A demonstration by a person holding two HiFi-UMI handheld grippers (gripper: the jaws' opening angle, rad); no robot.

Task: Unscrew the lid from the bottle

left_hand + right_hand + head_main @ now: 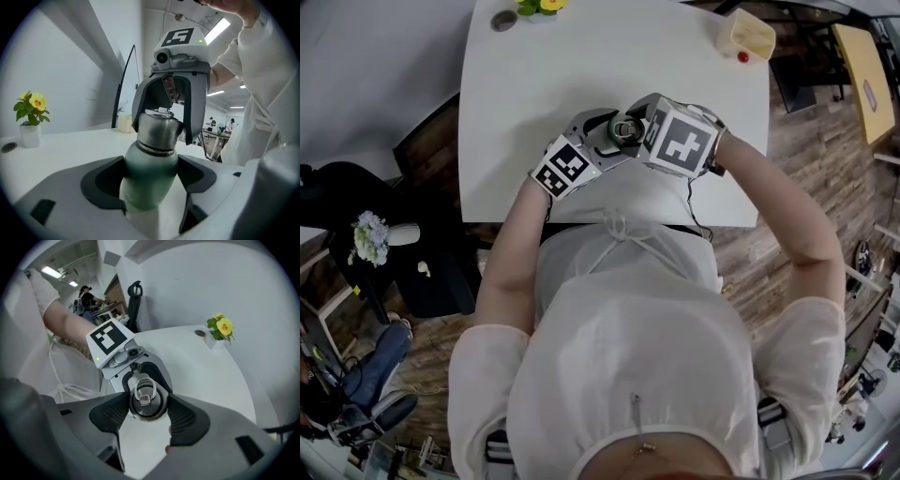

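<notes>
**Both tools clamped on the bottle, lid in place**

The left tool point(150, 182) held the green bottle point(147, 190) by its body, with the dark pads pressed against either side just below the shoulder. The bottle stood roughly upright between them. Its steel lid point(146, 400) sat on the neck, and the seam between lid and body showed as a thin dark line in the left gripper view.

The right tool point(149, 414) came at the lid from above. Its jaws were set partway in and closed on the lid, one ribbed pad touching each side. A small metal ring point(144, 389) lay flat on the lid's top, facing that tool's camera.

In the head view the two tools met over the near part of the white desk point(581, 66), close in front of the person, with the bottle between them. Whether its base rested on the desk could not be told.

A potted yellow flower point(30, 119) stood at the far edge of the desk, well apart from the bottle.
</notes>
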